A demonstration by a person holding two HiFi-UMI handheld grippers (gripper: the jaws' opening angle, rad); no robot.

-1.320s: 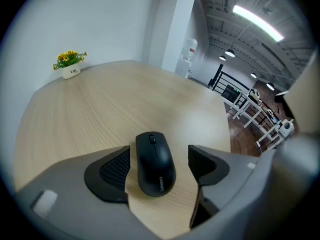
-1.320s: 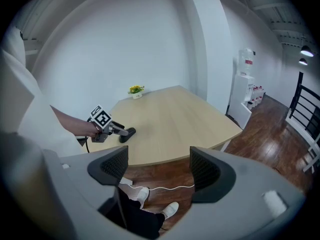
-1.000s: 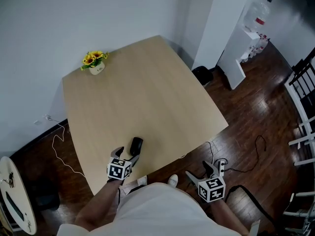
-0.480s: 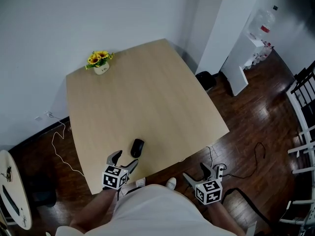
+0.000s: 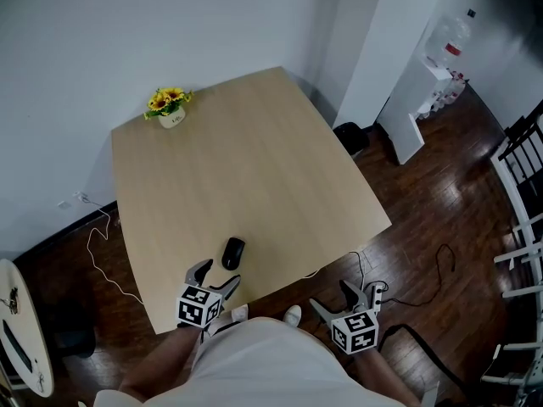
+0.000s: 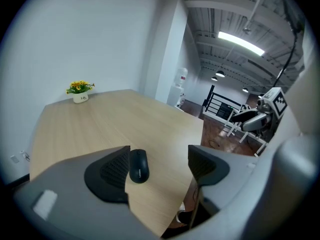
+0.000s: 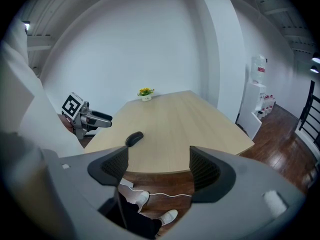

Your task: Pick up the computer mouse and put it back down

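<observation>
A black computer mouse (image 5: 233, 253) lies flat on the light wooden table (image 5: 237, 168), near its front edge. My left gripper (image 5: 216, 276) hovers just short of the mouse, open, with nothing between its pads. In the left gripper view the mouse (image 6: 138, 166) shows beyond the left jaw, apart from it. My right gripper (image 5: 333, 298) is open and empty, off the table's front edge and over the dark floor. In the right gripper view the mouse (image 7: 134, 138) sits at the table's left front, with the left gripper (image 7: 92, 119) beside it.
A small pot of yellow flowers (image 5: 170, 108) stands at the table's far left corner. A white water dispenser (image 5: 437, 49) is at the back right, a black bin (image 5: 349, 132) by the wall. Cables and a power strip (image 5: 377, 291) lie on the floor.
My left gripper has drawn back and up from the mouse, toward the person. The mouse stays on the table. The right gripper has hardly moved.
</observation>
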